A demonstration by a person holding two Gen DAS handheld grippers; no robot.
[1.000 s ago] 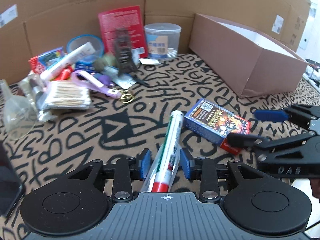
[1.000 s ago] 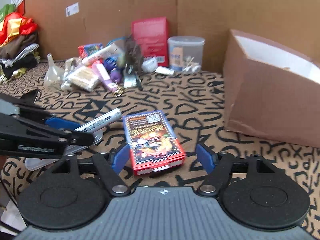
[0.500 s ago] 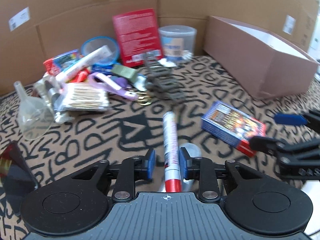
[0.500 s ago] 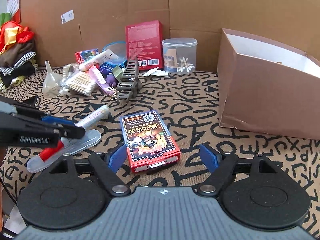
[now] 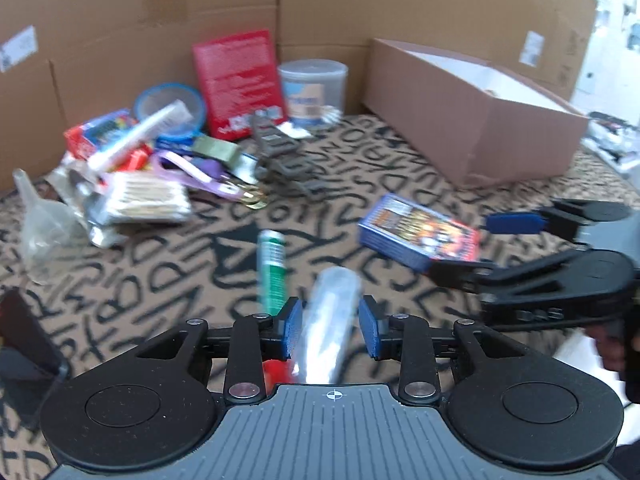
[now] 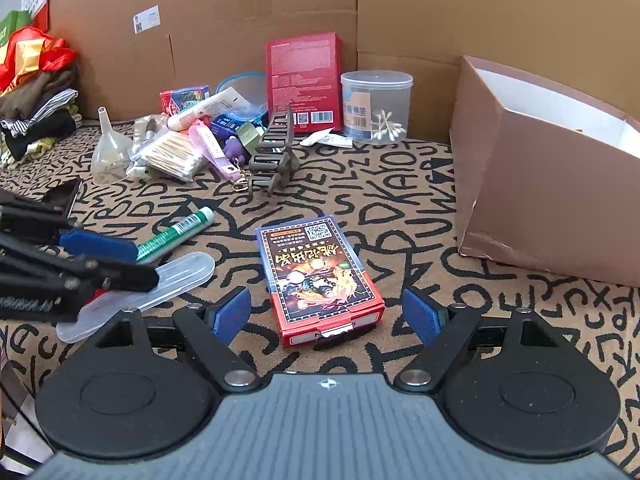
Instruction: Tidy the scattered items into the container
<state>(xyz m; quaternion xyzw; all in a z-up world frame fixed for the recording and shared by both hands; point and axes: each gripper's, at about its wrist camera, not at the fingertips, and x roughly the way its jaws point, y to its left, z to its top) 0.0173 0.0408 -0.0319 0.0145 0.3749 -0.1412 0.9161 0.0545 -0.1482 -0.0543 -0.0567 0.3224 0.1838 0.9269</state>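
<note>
While both hands tilt their tools down toward the patterned worktop (image 6: 400, 200), the left hand-held gripper (image 5: 330, 328) sits low over a clear plastic case (image 5: 330, 320), its blue pads standing apart on either side of the case without pressing it; its jaws have just been opening after a brief narrowing. Beside the case lies a green-and-white tube (image 6: 176, 232), which a second ago lay between those pads and now rests just outside the left pad, angled away toward the clutter pile at the back. The right hand-held gripper (image 6: 328, 316) is spread wide, pads well clear of the card box (image 6: 316, 276) that lies flat on the worktop between them, its red end nearest the camera; those jaws have widened slightly over the last second, and the box has kept its spot. Off to the right stands the brown cardboard container (image 6: 540, 184), open-topped, apart from the box and both tools.
</note>
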